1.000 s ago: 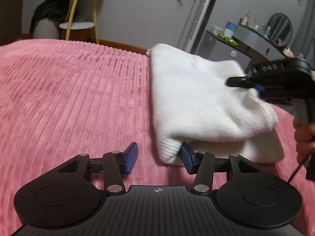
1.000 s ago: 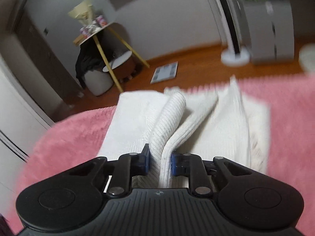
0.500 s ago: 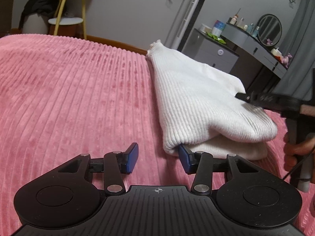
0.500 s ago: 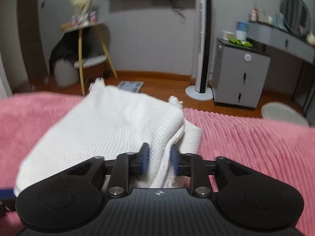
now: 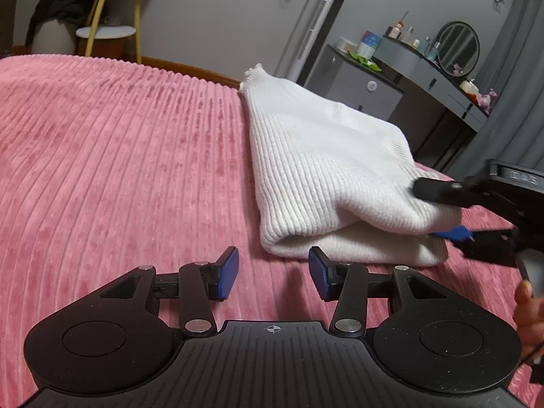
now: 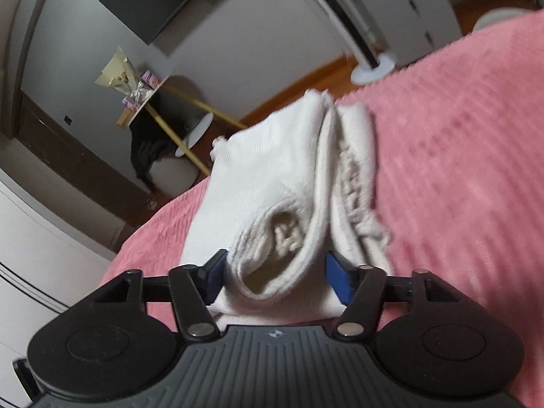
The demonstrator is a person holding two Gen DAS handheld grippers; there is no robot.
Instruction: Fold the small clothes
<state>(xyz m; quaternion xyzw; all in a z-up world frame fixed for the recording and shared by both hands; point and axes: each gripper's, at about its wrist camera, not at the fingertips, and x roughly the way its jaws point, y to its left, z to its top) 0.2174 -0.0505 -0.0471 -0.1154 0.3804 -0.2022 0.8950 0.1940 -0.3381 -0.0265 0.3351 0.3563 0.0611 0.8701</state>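
Note:
A white ribbed knit garment (image 5: 323, 170) lies folded double on the pink corduroy bedspread (image 5: 119, 153). My left gripper (image 5: 272, 273) is open over bare bedspread, just short of the garment's near corner, with nothing between its blue pads. My right gripper (image 5: 442, 210) comes in from the right at the fold's near end, one finger above the top layer and one blue pad under it. In the right wrist view the rolled edge of the garment (image 6: 272, 176) sits between the jaws of the right gripper (image 6: 275, 275), which are opening and no longer squeeze it.
The bed's far edge runs behind the garment. Beyond it stand a yellow-legged side table (image 5: 112, 30), a tower fan (image 5: 319, 17) and a grey dresser (image 5: 367, 88) with a round mirror (image 5: 457, 47). A person's hand (image 5: 527, 309) holds the right gripper's handle.
The right gripper carried the pinched fold across, rolled, and its jaws spread apart off the cloth. The top layer now rests on the lower one. The left gripper stayed open in place.

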